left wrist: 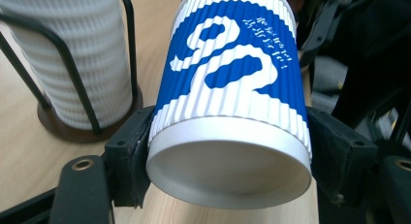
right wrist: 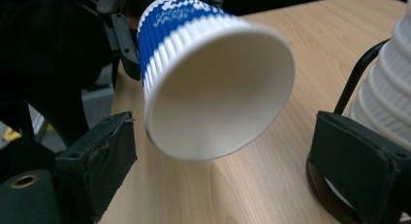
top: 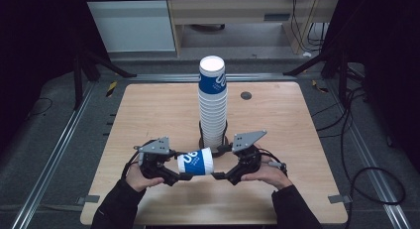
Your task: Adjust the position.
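A blue-and-white ribbed paper cup lies sideways just above the wooden table, in front of a tall stack of white cups. My left gripper is shut on it. In the left gripper view both black pads press the cup near its base, and its bottom faces the camera. My right gripper stands open at the cup's mouth. In the right gripper view the open rim of the cup faces the camera, and the gripper has its pads wide apart, clear of the cup.
The stack stands in a black wire holder with a round dark base, and its top cup is blue. It is close behind both grippers. A round cable hole lies at the table's far right. Tripod legs stand beyond the table.
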`<state>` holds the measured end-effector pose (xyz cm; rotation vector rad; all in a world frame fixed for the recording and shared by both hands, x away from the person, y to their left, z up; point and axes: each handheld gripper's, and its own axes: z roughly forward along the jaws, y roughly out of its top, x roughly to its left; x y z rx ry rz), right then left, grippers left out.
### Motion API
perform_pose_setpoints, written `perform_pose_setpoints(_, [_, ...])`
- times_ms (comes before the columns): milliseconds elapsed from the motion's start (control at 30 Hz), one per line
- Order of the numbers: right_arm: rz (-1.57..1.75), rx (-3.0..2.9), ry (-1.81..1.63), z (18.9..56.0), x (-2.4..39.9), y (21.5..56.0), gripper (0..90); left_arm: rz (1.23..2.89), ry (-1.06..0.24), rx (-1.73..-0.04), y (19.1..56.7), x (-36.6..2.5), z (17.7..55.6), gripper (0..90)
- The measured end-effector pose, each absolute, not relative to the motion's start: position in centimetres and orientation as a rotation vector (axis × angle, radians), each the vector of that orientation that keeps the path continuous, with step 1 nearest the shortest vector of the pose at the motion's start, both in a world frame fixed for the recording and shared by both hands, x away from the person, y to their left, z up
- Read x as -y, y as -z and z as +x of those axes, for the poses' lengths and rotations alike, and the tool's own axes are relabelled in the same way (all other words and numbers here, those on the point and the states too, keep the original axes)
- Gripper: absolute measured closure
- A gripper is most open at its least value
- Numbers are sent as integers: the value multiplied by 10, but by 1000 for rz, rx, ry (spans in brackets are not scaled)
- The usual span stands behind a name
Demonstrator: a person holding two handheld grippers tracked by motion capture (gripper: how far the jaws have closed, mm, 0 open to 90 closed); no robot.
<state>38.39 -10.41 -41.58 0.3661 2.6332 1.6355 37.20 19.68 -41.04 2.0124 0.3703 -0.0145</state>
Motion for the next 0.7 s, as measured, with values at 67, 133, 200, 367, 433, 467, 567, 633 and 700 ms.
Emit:
perform_pose_setpoints(67, [379,-2610,-1677,385,106,414,93,1979,5,-362,409,-199,371,257])
perform_pose_setpoints(133, [385,-2597,-1712,385,107,413,93,1956,9,-357,408,-200,371,257])
perform_pose_setpoints(200, [385,-2595,-1733,385,107,413,92,1935,23,-354,410,-199,371,257])
perform_pose_setpoints(367, [378,-2601,-1764,384,104,414,93,1949,37,-347,415,-192,370,257])
perform_pose_setpoints(433, [377,-2605,-1779,384,103,415,92,1951,44,-336,417,-188,369,257])
perform_pose_setpoints(467, [378,-2606,-1793,384,103,415,92,1954,54,-329,417,-187,368,257])
perform_pose_setpoints(567, [374,-2613,-1800,384,101,416,90,1957,59,-316,418,-183,366,257])
perform_pose_setpoints(633, [362,-2622,-1817,384,100,417,92,1960,66,-309,419,-180,365,257])
perform_pose_setpoints(700, [350,-2633,-1817,383,98,418,106,1966,69,-303,420,-178,365,257])
